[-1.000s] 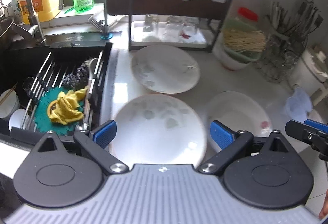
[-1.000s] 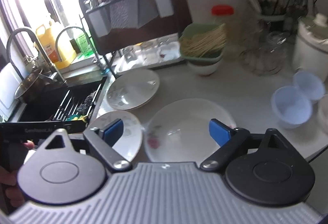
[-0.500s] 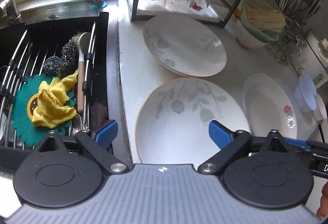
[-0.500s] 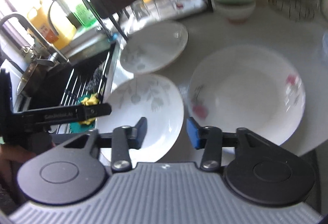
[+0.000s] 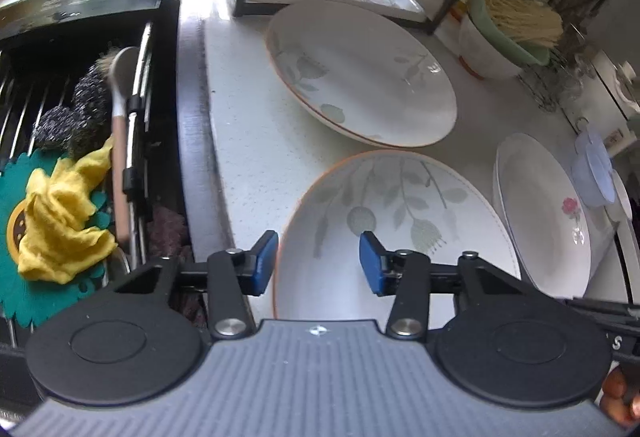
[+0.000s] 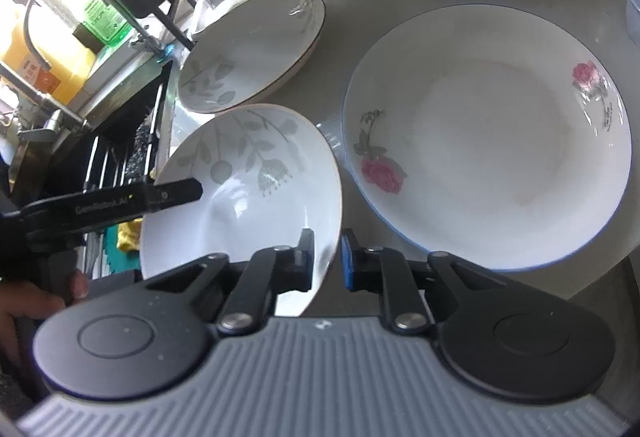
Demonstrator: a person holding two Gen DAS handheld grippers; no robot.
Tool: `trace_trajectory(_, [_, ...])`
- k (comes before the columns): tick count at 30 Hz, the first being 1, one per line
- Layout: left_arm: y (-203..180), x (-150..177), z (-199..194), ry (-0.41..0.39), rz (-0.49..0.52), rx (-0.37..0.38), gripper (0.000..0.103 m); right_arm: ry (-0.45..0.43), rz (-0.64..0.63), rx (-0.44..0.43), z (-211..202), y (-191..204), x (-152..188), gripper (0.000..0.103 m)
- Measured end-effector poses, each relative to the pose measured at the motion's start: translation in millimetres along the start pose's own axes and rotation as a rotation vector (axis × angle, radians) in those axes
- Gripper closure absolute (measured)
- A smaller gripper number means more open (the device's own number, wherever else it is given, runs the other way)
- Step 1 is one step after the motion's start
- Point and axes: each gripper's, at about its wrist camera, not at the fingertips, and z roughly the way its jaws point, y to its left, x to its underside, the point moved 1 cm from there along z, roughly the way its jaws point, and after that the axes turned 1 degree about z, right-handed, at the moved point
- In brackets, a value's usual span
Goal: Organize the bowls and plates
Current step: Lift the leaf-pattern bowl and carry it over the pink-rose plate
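Here, right gripper (image 6: 325, 257) angled down, pinching leaf plate (image 6: 248, 173) rim, left gripper (image 5: 318, 263) half-open, closing astride its other edge

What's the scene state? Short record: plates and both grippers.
plates: near leaf plate, far leaf plate, rose plate
right gripper: shut on near leaf plate's rim
left gripper: open, jaws have just been closing, near leaf plate's left rim between them, pads not touching it
other: yellow cloth in the sink rack
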Motion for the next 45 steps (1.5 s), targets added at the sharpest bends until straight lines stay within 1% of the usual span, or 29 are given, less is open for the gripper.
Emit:
trace_trajectory(1, [-0.7, 0.0, 0.9, 0.002, 0.011, -0.003, 0.053, -0.004, -0.002, -0.001, 0.8, -0.5, -1.4, 0.091])
trace_trajectory(2, [-1.0, 0.5, 1.4, 0.005, 0.017, 0.001, 0.053, -0.008, -0.005, 0.0, 2.3, -1.3, -2.9, 0.092])
trace_trajectory(6, [4.1, -0.5, 0.6, 0.023, -0.003, 0.031, 0.053, 0.004, -0.022, -0.012, 5.8, -2.4, -7.2, 0.091])
trace_trajectory(8, [7.7, -1.3, -0.3, 0.036, -0.018, 0.051, 0.053, 0.024, -0.048, -0.032, 6.7, -3.3, -9.6, 0.091])
trace_trajectory(10, [11.7, -2.8, -2.3, 0.046, -0.042, 0.071, 0.053, 0.046, -0.035, -0.054, 7.2, -6.5, -12.0, 0.091])
trace_trajectory(18, [7.5, -15.7, -29.9, 0.04, -0.057, 0.109, 0.053, 0.079, -0.073, -0.106, -12.9, -2.4, -18.4, 0.091])
trace_trajectory(20, [1.3, -23.5, -35.2, 0.055, -0.061, 0.12, 0.053, 0.067, -0.081, -0.111, -22.1, -2.3, -20.0, 0.091])
trace_trajectory(25, [-28.8, -41.4, -41.1, 0.029, -0.023, 0.171, 0.053, 0.016, -0.056, -0.102, -44.0, -17.8, -27.3, 0.091])
trace_trajectory(30, [-68.6, -53.8, -28.2, 0.006, 0.032, 0.18, 0.053, -0.036, -0.028, -0.067, -53.9, -43.5, -40.7, 0.091])
trace_trajectory(32, [-80.8, -56.9, -18.0, 0.017, 0.035, 0.184, 0.053, -0.053, -0.019, -0.061, -56.0, -55.9, -47.3, 0.091])
trace_trajectory(36, [-106.7, -57.4, 4.6, 0.037, 0.063, 0.165, 0.053, -0.068, -0.015, -0.05, -53.9, -80.4, -58.2, 0.091])
trace_trajectory(39, [-122.1, -55.4, 22.8, 0.065, 0.064, 0.131, 0.053, -0.059, -0.008, -0.044, -47.8, -99.3, -62.2, 0.091])
trace_trajectory(42, [-134.0, -54.1, 29.1, 0.043, 0.062, 0.077, 0.053, -0.045, -0.008, -0.058, -41.5, -114.3, -65.5, 0.091])
trace_trajectory(45, [-147.0, -57.6, 34.2, 0.037, 0.059, 0.04, 0.053, -0.036, -0.045, -0.059, -38.6, -118.3, -71.0, 0.091])
